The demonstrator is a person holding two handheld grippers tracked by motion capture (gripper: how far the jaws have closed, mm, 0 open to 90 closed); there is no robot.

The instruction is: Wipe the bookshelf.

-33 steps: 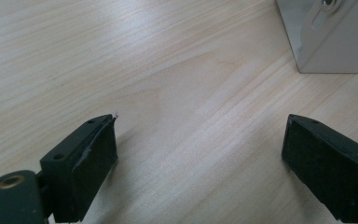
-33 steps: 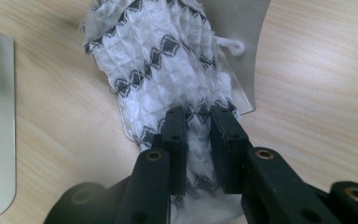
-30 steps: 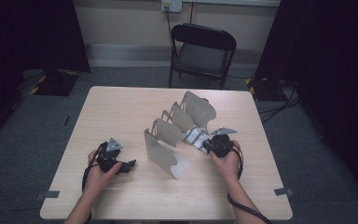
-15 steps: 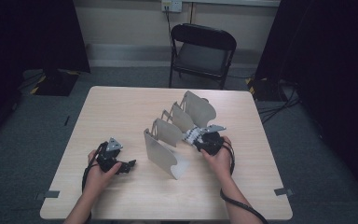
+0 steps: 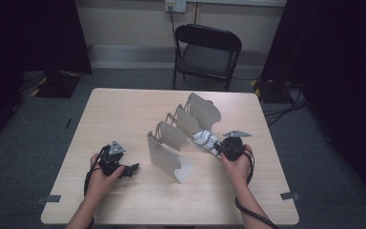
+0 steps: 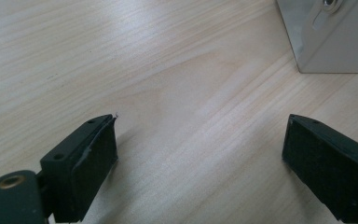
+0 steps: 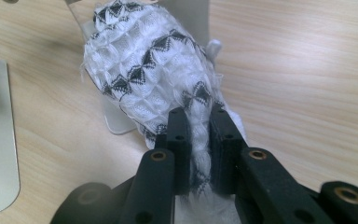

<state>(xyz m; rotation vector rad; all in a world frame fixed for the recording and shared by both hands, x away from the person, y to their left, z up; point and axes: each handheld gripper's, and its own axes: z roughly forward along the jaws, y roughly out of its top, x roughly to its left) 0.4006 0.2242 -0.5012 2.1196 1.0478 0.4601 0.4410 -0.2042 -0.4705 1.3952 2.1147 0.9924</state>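
High view: pale wood table point(image 5: 124, 109), grey carpet, black chair point(image 5: 208, 52); left gripper point(image 5: 134, 169) agape, right gripper point(image 5: 218, 151) just clamped patterned cloth point(image 5: 204, 139).

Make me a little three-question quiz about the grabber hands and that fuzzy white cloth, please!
1. True or false: the right gripper pinches the white knitted cloth with black diamond patterns.
2. The left gripper has its jaws: A) apart over bare wood, B) clamped on the cloth.
3. What stands between the two grippers on the light wooden table?

Key: 1 true. 2 A. 3 The grey metal rack of upright divider plates.
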